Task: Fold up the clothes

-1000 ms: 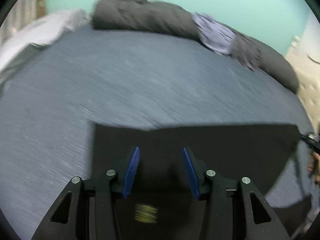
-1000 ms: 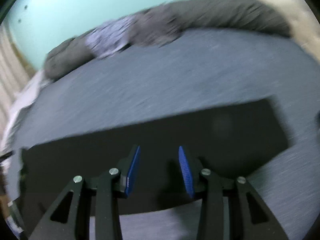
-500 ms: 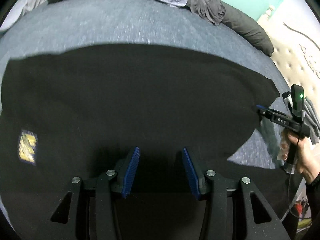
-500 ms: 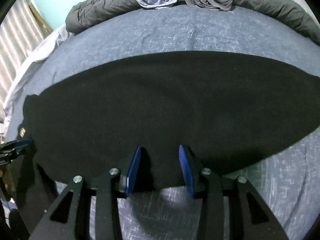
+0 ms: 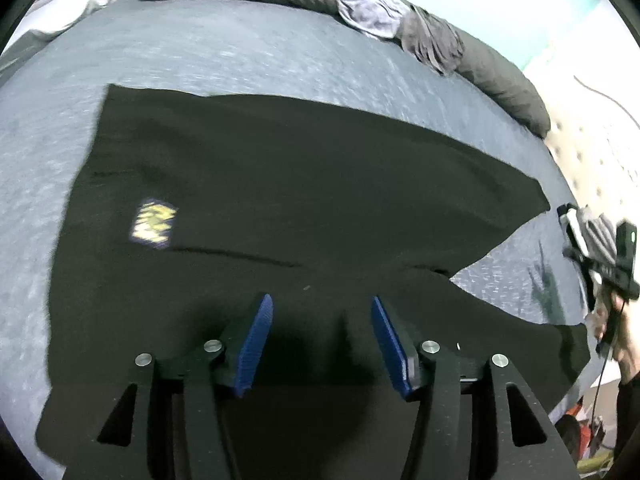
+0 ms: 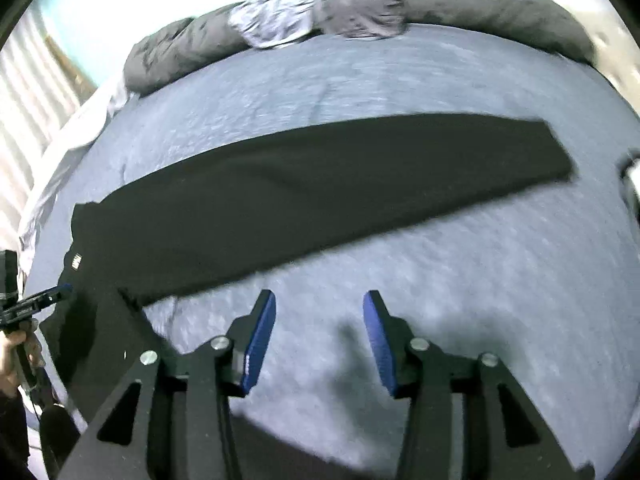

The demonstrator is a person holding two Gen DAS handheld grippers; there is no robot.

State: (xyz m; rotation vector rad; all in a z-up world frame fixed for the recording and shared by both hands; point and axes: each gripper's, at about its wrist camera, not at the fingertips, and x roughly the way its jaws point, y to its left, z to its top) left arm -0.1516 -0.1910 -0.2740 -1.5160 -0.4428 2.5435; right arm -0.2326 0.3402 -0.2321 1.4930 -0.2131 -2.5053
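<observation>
Grey bed (image 6: 440, 280); black garment (image 5: 300, 184) spread flat; its yellow patch (image 5: 154, 223) clear only from the left; both fingers just widened, empty.

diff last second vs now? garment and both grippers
Black garment was laid out flat on the bed. Left gripper and right gripper have just been opening, nothing between the jaws; right pulled back off the cloth. Grey bedding unchanged.

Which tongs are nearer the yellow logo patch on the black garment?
Left. The left tongs hover open over the black garment, the logo patch just ahead to their left. The right tongs are over bare bedspread, off the garment.
</observation>
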